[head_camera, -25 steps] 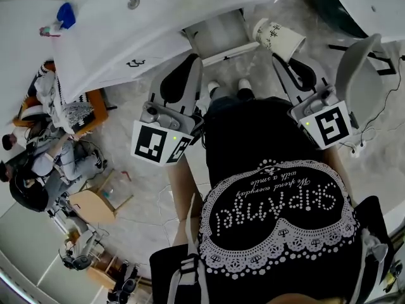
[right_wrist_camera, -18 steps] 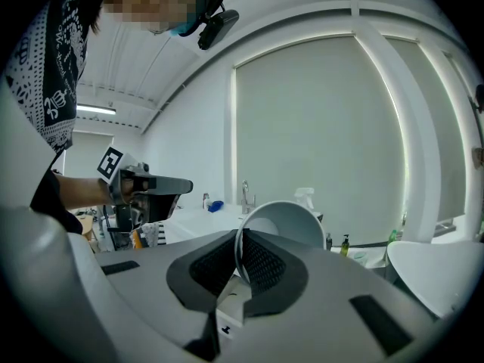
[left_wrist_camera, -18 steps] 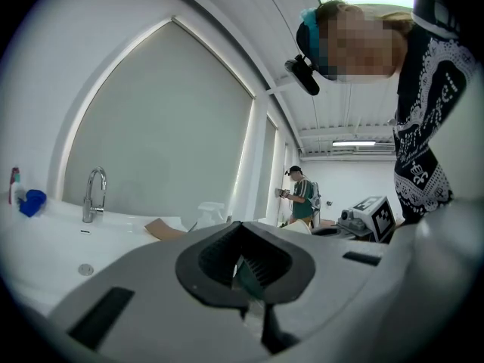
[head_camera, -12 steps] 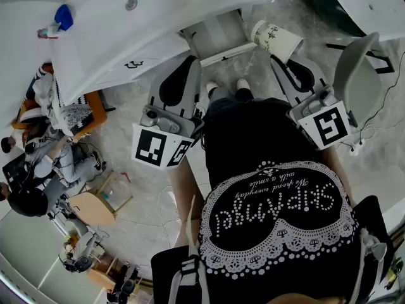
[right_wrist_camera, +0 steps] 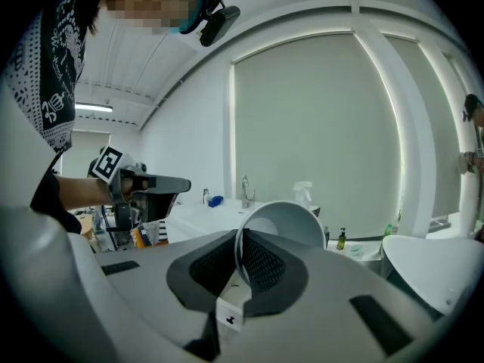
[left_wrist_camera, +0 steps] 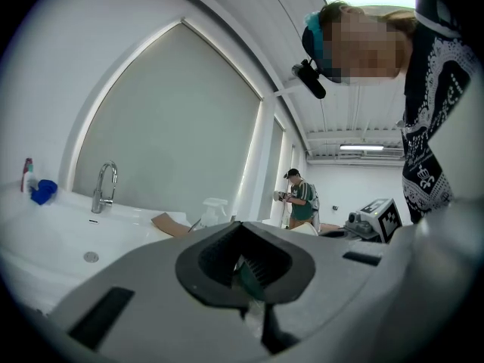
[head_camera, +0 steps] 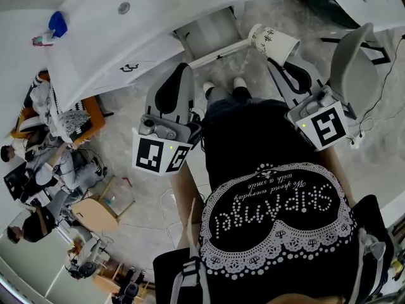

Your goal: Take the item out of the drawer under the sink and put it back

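Under the white sink counter (head_camera: pixel 126 37) a drawer (head_camera: pixel 212 33) stands pulled out, its grey inside showing nothing that I can make out. A white paper cup (head_camera: pixel 273 41) with dark print hangs tilted above the floor to the right of the drawer. My right gripper (head_camera: pixel 277 57) is shut on its rim, and in the right gripper view the cup (right_wrist_camera: pixel 283 221) sits pinched in that gripper (right_wrist_camera: pixel 240 259), mouth facing the camera. My left gripper (head_camera: pixel 186 69) is held level just in front of the drawer, shut and empty (left_wrist_camera: pixel 246 267).
A grey chair (head_camera: pixel 351 62) stands close to my right gripper, with cables on the floor beside it. Seated people (head_camera: pixel 44 163) and a wooden stool (head_camera: pixel 95 208) are at the left. A blue item (head_camera: pixel 57 23) lies on the counter's far end.
The head view has shifted a little, so everything sits slightly higher in the frame. Both grippers, the cup and the drawer keep their places relative to one another.
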Demonstrator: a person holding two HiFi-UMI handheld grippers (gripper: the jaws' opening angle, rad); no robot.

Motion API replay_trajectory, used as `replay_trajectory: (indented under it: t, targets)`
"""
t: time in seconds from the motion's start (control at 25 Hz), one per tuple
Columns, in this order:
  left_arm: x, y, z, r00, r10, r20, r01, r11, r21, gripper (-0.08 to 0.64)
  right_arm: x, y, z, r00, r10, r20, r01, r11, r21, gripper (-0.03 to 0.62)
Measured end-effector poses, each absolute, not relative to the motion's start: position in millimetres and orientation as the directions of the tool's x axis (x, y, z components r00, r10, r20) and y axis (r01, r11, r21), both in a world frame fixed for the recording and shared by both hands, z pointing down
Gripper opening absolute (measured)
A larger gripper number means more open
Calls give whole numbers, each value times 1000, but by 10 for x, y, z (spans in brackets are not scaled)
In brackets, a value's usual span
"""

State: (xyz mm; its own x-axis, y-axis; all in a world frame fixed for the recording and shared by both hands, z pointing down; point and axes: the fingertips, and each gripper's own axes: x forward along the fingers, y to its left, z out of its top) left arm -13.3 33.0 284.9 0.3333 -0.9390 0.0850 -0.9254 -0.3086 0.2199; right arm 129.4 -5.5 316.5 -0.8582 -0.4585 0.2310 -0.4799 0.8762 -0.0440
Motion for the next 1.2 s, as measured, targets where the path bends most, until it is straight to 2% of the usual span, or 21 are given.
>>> replay_trajectory:
  t: [0.28, 0.64, 1.2]
  targets:
    - [-55, 391, 2907, 168, -983, 81, -953, -140, 270, 3, 1483, 86, 3171, -836, -498, 230, -517, 856, -24, 26]
    - [389, 429, 3021, 255, -963, 84, -929, -220, 298, 3, 1641, 122, 3145, -795, -560, 233, -576, 818, 4, 26]
    - [183, 393, 3111, 239, -967, 92, -921, -195, 337, 3, 1527, 66, 3150, -778, -582, 238, -595, 804, 21, 25]
